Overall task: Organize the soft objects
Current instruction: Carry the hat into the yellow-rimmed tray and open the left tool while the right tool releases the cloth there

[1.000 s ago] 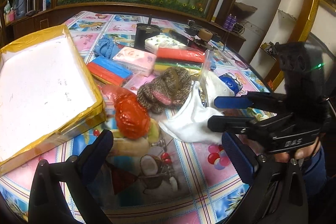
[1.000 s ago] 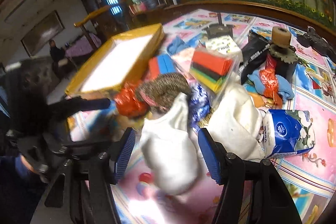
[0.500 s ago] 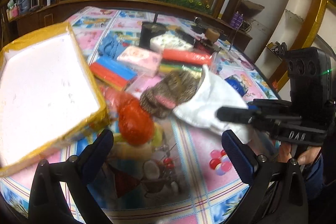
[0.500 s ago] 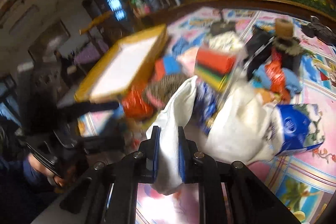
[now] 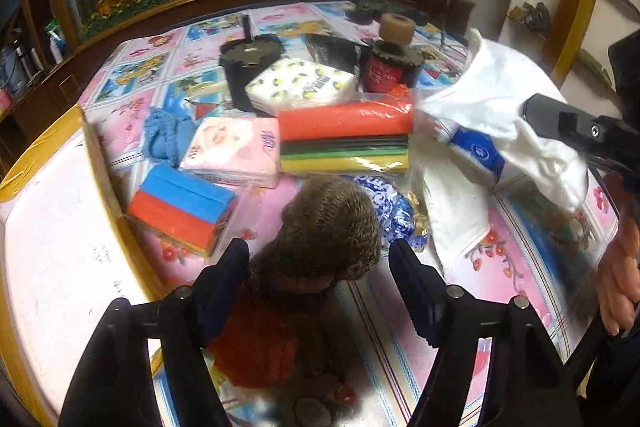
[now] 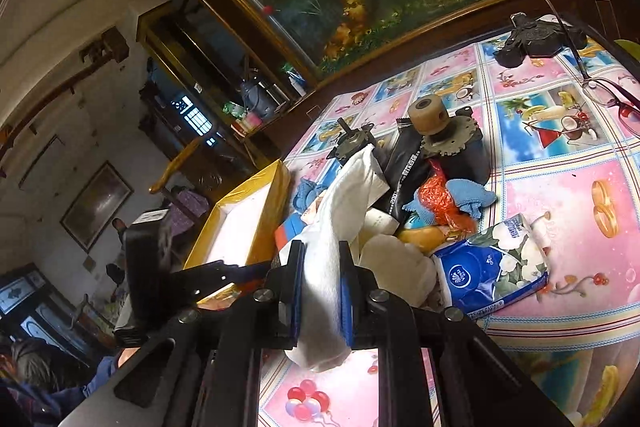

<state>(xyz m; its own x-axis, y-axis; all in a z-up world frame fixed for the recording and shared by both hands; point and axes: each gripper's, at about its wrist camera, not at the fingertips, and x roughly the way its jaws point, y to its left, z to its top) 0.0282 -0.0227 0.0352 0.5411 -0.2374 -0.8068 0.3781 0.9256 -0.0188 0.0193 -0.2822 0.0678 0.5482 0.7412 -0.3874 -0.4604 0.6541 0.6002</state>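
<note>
Fish-tank mural behind, a bright patterned table (image 5: 168, 67) heaped with soft things. My right claw (image 6: 320, 291) has snapped shut on the white cloth (image 6: 340, 227) and now has it lifted off the pile, trailing toward the table's right edge. My left claw (image 5: 318, 275) has swung over and its jaws have just been closing, half-open now around the brown knitted hat (image 5: 332, 223), pads not yet pressing it. The yellow-edged tray (image 5: 52, 227) waits at the left edge, so I reckon both pieces go there next.
</note>
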